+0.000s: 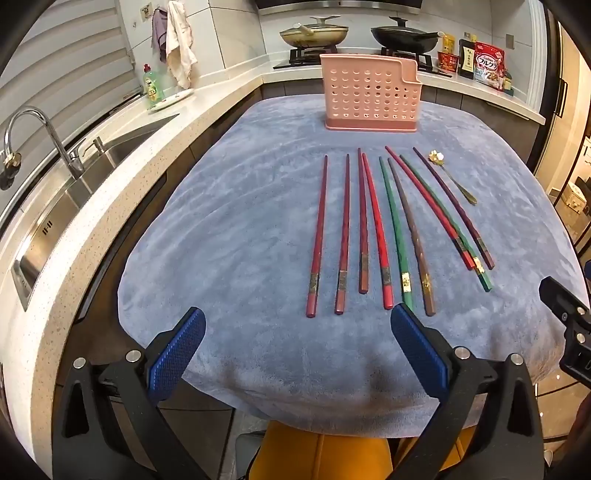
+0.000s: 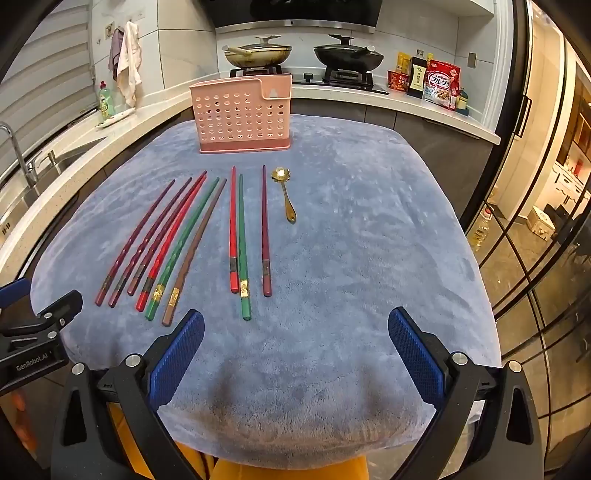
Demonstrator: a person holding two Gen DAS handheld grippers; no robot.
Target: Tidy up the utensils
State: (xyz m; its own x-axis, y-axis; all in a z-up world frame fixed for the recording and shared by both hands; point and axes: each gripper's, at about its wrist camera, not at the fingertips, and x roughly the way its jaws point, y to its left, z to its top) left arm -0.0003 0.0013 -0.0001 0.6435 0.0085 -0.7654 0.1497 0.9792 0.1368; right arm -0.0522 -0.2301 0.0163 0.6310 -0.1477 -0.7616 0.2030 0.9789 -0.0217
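Several chopsticks [image 1: 369,229] in red, maroon, green and brown lie side by side on a blue-grey cloth [image 1: 240,221]; they also show in the right wrist view [image 2: 192,240]. A small gold spoon [image 1: 452,177] lies at their right end, also seen in the right wrist view [image 2: 285,194]. A pink perforated utensil holder [image 1: 370,94] stands upright at the far edge of the cloth, also seen in the right wrist view [image 2: 242,114]. My left gripper [image 1: 297,325] is open and empty over the near edge. My right gripper [image 2: 295,328] is open and empty, to the right.
A sink with faucet [image 1: 44,147] and counter run along the left. A stove with two pans [image 1: 358,35] and food packets [image 1: 487,64] are behind the holder. A glass door [image 2: 535,221] is at the right. A yellow stool [image 1: 321,458] is below the table edge.
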